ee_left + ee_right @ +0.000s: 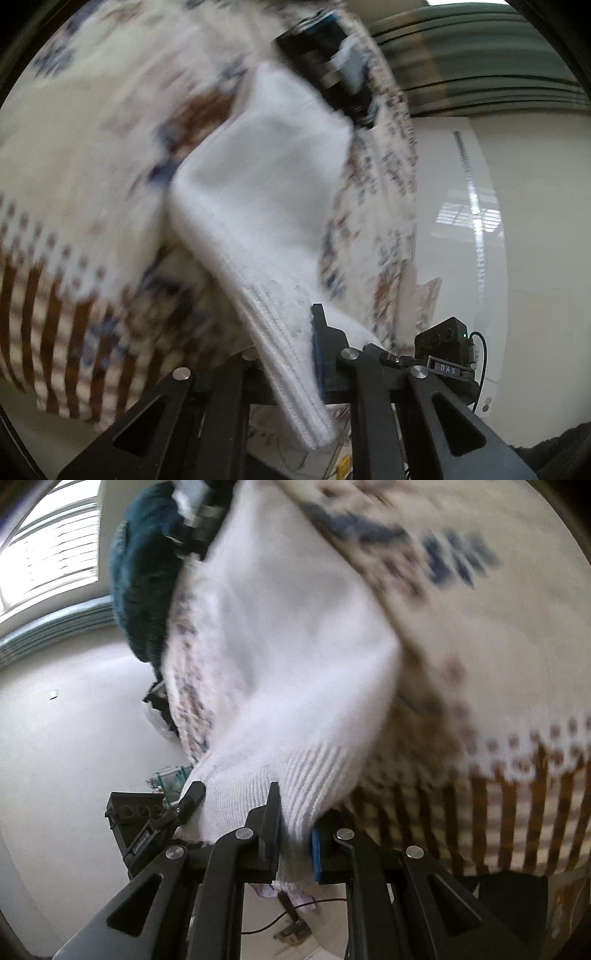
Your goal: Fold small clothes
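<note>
A knitted sweater, cream with brown stripes and blue patterns (74,206), hangs in the air in front of both cameras. Its white sleeve (258,206) runs down to a ribbed cuff (291,387). My left gripper (295,354) is shut on that ribbed white edge. In the right wrist view the white sleeve (288,646) ends in a ribbed cuff (314,775), and my right gripper (295,830) is shut on it. The patterned body (480,664) hangs to the right. Both views are motion-blurred.
A white table surface (535,240) lies to the right in the left wrist view, with a small black device (443,343) on it. The right wrist view shows the white surface (74,720), a black box (129,812), a dark teal garment (144,572) and a window (48,554).
</note>
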Available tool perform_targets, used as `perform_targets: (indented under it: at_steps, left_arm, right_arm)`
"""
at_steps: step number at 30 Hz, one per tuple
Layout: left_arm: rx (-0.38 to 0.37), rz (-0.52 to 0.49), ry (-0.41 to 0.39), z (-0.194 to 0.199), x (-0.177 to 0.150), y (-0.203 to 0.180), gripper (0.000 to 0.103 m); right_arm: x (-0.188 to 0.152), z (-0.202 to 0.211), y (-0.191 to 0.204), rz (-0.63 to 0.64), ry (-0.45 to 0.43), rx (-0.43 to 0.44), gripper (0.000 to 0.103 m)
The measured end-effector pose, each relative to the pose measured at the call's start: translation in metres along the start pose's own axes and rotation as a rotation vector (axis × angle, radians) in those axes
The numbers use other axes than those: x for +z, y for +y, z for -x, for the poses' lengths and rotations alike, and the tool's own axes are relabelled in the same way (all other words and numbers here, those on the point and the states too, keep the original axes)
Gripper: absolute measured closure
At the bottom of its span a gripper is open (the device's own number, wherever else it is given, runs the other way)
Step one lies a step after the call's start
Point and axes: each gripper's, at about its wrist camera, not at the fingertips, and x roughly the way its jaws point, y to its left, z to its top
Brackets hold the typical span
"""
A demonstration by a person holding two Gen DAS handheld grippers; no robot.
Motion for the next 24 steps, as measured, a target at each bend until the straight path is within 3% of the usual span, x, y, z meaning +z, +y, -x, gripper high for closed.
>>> perform_targets:
  at_steps: [2,6,10,13,16,17,18,19,20,21,23,24]
  left_arm:
    - [-0.028,-0.029,-0.032,0.002,0.024,-0.021,0.094]
    - [-0.062,-0.081,-0.092,-0.008,0.089,-0.048,0.094]
    - [-0.073,-0.1,-0.1,-0.043,0.164,-0.056,0.094]
    - [-0.075,-0.068,-0.073,-0.077,0.224,-0.048,0.093]
    - [-0.081,0.012,-0.056,-0.108,0.277,-0.032,0.077]
    - [-0.115,0.039,-0.08,-0.11,0.292,-0.025,0.062]
    - [-0.143,0.064,-0.106,-0.107,0.304,-0.019,0.043]
    - [-0.159,0.081,-0.127,-0.103,0.308,-0.014,0.037]
    - [-0.181,0.102,-0.153,-0.098,0.315,-0.008,0.036]
    - [-0.179,0.105,-0.17,-0.094,0.318,-0.004,0.035]
    - [-0.116,0.055,-0.159,-0.096,0.322,-0.004,0.035]
    - [-0.058,0.003,-0.14,-0.1,0.319,-0.007,0.035]
  right_arm:
    - [0.022,-0.002,0.032,0.037,-0.026,0.006,0.09]
    - [0.096,0.021,0.083,0.094,-0.101,0.013,0.09]
    - [0.185,0.045,0.102,0.107,-0.17,-0.01,0.09]
    - [0.247,0.033,0.122,0.106,-0.208,-0.052,0.09]
    - [0.311,0.012,0.136,0.086,-0.197,-0.078,0.083]
    - [0.334,0.004,0.138,0.064,-0.211,-0.083,0.077]
    - [0.346,0.0,0.139,0.049,-0.222,-0.073,0.062]
    - [0.356,-0.001,0.139,0.04,-0.232,-0.052,0.054]
    - [0.365,0.005,0.139,0.033,-0.257,-0.005,0.042]
    - [0.368,0.009,0.139,0.033,-0.269,0.012,0.038]
    - [0.369,0.021,0.137,0.056,-0.294,0.003,0.038]
    - [0.367,0.025,0.134,0.073,-0.306,-0.042,0.038]
